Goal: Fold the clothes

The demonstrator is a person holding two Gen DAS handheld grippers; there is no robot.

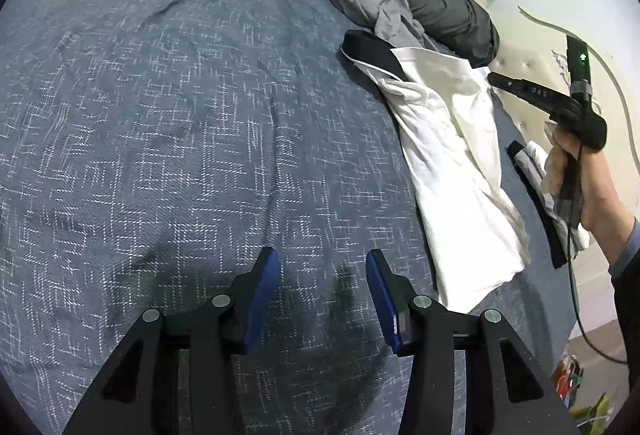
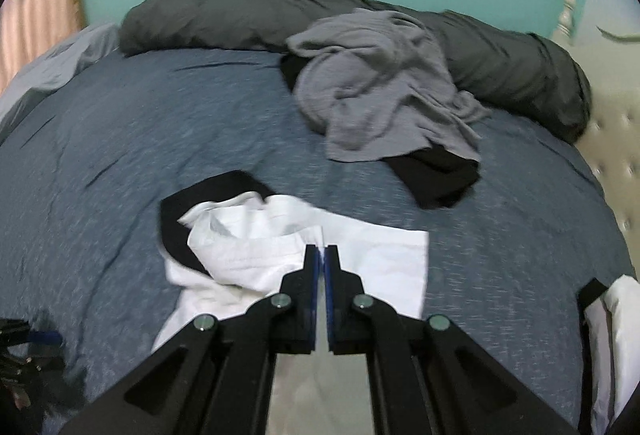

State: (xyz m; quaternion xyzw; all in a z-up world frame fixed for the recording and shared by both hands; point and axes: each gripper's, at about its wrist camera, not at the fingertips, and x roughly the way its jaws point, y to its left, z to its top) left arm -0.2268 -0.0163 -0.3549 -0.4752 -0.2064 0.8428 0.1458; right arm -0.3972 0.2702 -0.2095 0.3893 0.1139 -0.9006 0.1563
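Note:
A white shirt with black trim (image 1: 448,163) lies crumpled on the right side of the blue bed; in the right wrist view it (image 2: 280,239) is just beyond my fingers. My left gripper (image 1: 322,259) is open and empty over bare bedcover, left of the shirt. My right gripper (image 2: 322,255) is shut, its tips at the white cloth; the grip itself is hidden. In the left wrist view the right gripper's tips are hidden; only its black body (image 1: 560,103), held in a hand above the shirt's right edge, shows.
A grey garment (image 2: 380,91) lies over a black one (image 2: 440,175) at the back of the blue bedcover (image 1: 180,115). A dark rolled duvet (image 2: 240,15) runs along the far edge. Another white and black piece (image 2: 616,335) lies at the right. A cream headboard (image 1: 528,63) stands at the right.

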